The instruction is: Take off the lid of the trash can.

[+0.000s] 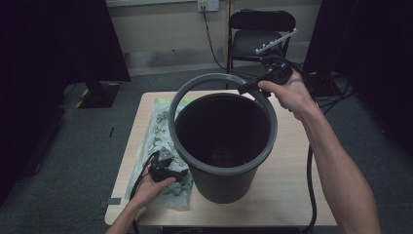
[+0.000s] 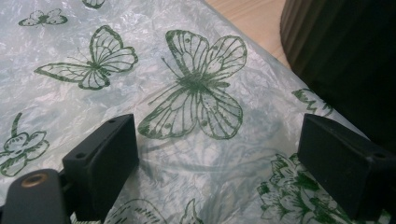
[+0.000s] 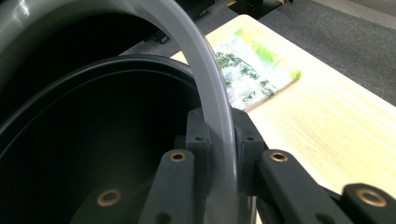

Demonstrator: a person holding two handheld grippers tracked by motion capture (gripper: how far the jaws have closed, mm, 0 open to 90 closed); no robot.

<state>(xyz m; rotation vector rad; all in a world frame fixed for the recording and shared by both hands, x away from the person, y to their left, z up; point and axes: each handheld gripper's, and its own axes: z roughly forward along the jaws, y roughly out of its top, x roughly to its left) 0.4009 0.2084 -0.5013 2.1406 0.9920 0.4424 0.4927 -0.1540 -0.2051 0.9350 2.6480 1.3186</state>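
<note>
Resting nearest on the butterfly-printed bag (image 1: 163,127) at the desk's (image 1: 292,195) left side, the left gripper (image 1: 168,170) has its jaws spread wide with nothing between them. Beside it stands the bin (image 1: 224,183). Farther back, the right gripper (image 1: 251,87) clamps the grey ring (image 1: 182,92) raised above the bin; no writing is readable.
</note>
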